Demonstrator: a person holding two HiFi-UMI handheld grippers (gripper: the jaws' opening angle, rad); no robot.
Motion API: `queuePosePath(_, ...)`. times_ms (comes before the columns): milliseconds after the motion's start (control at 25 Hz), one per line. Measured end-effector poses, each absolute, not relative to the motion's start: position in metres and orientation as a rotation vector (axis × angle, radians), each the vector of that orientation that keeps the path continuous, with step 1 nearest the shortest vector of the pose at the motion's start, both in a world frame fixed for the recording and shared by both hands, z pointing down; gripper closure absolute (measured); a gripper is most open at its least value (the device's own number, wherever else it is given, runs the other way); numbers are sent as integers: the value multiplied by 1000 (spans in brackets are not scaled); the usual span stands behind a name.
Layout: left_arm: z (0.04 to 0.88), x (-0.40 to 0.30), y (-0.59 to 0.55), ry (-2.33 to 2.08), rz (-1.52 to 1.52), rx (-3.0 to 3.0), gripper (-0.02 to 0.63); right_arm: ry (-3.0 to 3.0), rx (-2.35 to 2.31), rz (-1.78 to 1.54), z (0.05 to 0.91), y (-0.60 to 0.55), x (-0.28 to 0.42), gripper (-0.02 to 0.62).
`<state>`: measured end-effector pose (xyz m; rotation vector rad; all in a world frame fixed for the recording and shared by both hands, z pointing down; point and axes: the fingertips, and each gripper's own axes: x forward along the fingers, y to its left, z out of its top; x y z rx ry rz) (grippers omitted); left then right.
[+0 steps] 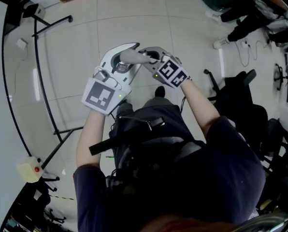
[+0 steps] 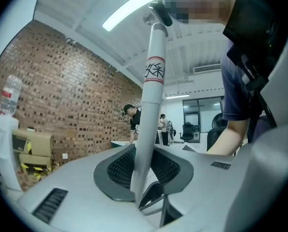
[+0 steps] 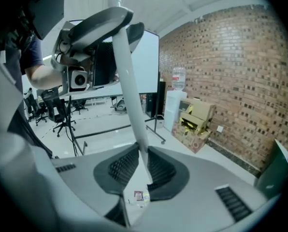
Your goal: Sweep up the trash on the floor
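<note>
Seen from the head camera, both grippers are raised close together in front of my chest. My left gripper (image 1: 122, 57) (image 2: 143, 168) is shut on a white pole (image 2: 151, 95) with a red-ringed label and a black end cap; the pole sits between the ribbed pads. My right gripper (image 1: 151, 57) (image 3: 143, 166) is shut on a second white pole (image 3: 129, 86) topped by a grey curved handle (image 3: 103, 21) (image 1: 134, 57). Below the right jaws, small scraps of trash (image 3: 139, 195) lie on the pale tiled floor. The lower ends of both poles are hidden.
Cardboard boxes (image 3: 197, 117) and a water dispenser (image 3: 175, 105) stand by the brick wall. A whiteboard on a wheeled stand (image 3: 146, 66) and office chairs (image 3: 62, 112) are behind. Black stand rails (image 1: 42, 95) cross the floor at left; a chair (image 1: 236, 95) at right. People (image 2: 132, 117) stand far off.
</note>
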<state>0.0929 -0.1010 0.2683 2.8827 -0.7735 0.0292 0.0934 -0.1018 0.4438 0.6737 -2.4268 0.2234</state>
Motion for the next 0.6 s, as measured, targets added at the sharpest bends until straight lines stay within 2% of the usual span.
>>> queuePosePath(200,210,66,-86,-750,58,2981,531,-2496,763,163,385,-92,64,524)
queuePosePath(600,174,33,-59,-880,114,2980,537,-2581,645,81,352,-53,14,514)
